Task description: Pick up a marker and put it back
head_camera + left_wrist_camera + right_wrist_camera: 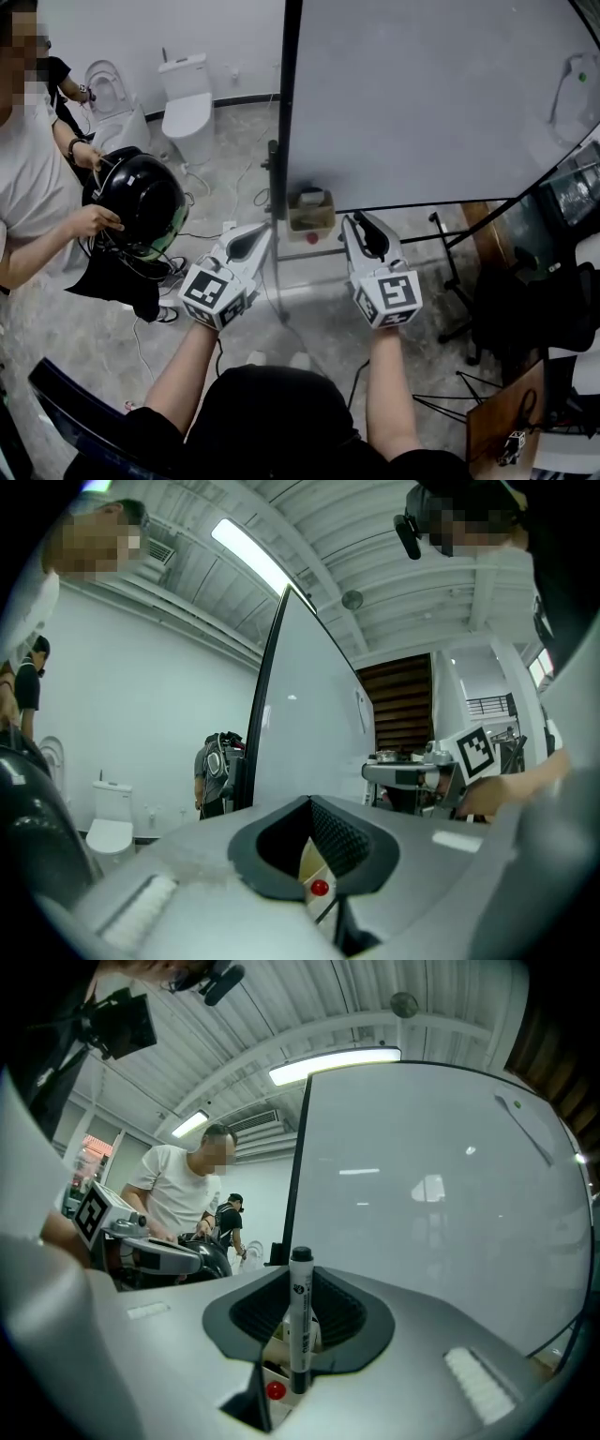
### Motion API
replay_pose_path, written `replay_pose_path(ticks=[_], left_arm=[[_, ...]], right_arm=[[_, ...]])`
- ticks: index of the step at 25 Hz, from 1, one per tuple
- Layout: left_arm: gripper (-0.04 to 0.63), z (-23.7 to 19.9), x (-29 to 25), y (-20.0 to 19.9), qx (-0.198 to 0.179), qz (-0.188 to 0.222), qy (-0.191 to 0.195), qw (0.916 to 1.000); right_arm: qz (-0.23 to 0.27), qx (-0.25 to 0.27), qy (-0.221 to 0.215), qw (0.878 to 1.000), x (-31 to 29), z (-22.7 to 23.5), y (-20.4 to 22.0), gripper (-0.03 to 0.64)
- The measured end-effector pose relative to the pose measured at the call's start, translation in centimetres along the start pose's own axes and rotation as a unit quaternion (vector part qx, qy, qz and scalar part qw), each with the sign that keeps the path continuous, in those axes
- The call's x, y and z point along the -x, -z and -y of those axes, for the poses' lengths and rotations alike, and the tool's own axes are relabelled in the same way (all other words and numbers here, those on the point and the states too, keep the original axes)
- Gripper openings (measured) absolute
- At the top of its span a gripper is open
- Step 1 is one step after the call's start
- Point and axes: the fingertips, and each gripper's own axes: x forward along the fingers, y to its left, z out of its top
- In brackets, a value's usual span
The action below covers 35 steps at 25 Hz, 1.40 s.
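Observation:
My right gripper [298,1314] is shut on a white marker [300,1321] with a black cap, which stands upright between the jaws. Both grippers point level at the whiteboard [422,94]. In the head view the right gripper [367,234] is just right of a small beige holder box [310,212] with a red dot, fixed at the board's lower edge. That box [275,1387] also shows below the marker. My left gripper [246,246] hangs left of the box. In its own view the left gripper [314,841] is open and empty, with the box [314,872] seen through the gap.
A person at the left holds a black helmet [141,199]. Two white toilets [187,103] stand at the back wall. Cables lie on the floor round the board's black post [278,187]. A stand [450,272] and a wooden desk [506,422] crowd the right side.

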Motion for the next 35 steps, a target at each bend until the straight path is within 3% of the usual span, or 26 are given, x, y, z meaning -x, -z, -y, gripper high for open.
replay_pose_path(ticks=[8, 13, 22, 29, 35], left_arm=[[0.006, -1.4, 1.0, 0.4, 0.002, -0.006, -0.034, 0.9994], [0.006, -2.0, 1.4, 1.0, 0.006, -0.012, -0.047, 0.9988], [0.006, -2.8, 1.6, 0.9, 0.015, -0.016, -0.073, 0.9971], [0.006, -3.4, 1.3, 0.9, 0.017, -0.016, -0.085, 0.9961], [0.006, -3.3, 0.6, 1.5, 0.018, -0.014, -0.075, 0.9970]], right_arm=[[0.000, -0.022, -0.027, 0.999, -3.0, 0.6, 1.4, 0.080], [-0.001, -0.048, -0.027, 0.999, -4.9, 1.4, 3.3, 0.081], [-0.021, -0.044, -0.021, 0.999, -7.6, 2.2, 7.0, 0.081], [-0.045, -0.049, -0.017, 0.998, -8.5, 2.3, 10.0, 0.081], [-0.064, -0.052, -0.015, 0.997, -8.8, 2.3, 11.8, 0.083]])
